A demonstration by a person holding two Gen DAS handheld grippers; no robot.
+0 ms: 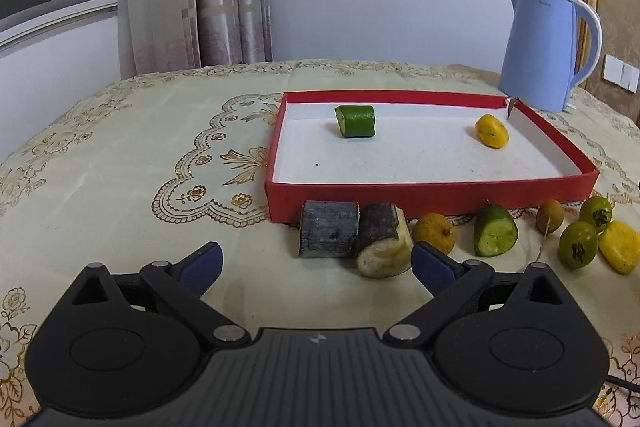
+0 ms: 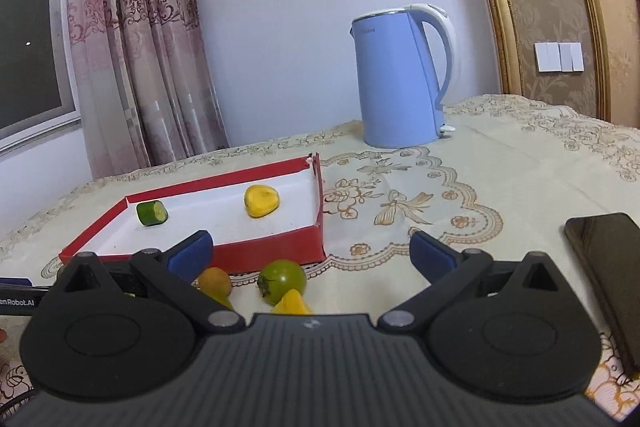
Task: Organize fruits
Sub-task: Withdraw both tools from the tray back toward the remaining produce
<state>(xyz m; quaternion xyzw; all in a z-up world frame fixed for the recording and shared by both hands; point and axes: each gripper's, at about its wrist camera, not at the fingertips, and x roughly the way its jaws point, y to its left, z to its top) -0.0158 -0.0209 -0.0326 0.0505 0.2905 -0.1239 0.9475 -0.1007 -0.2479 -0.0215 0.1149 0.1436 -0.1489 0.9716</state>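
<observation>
The left gripper [image 1: 316, 263] is spread wide with nothing between its fingers; the two dark cane pieces [image 1: 329, 234] lie just ahead of it, a little right of the frame centre, close to the near wall of the red box [image 1: 432, 193]. Their long axis runs about left to right, end to end, so the fingers would probably need to close across the width. The right gripper [image 2: 310, 251] is also spread and empty; the green fruit [image 2: 282, 281] lies just below its centre, so each hand is nearer to its own piece.
</observation>
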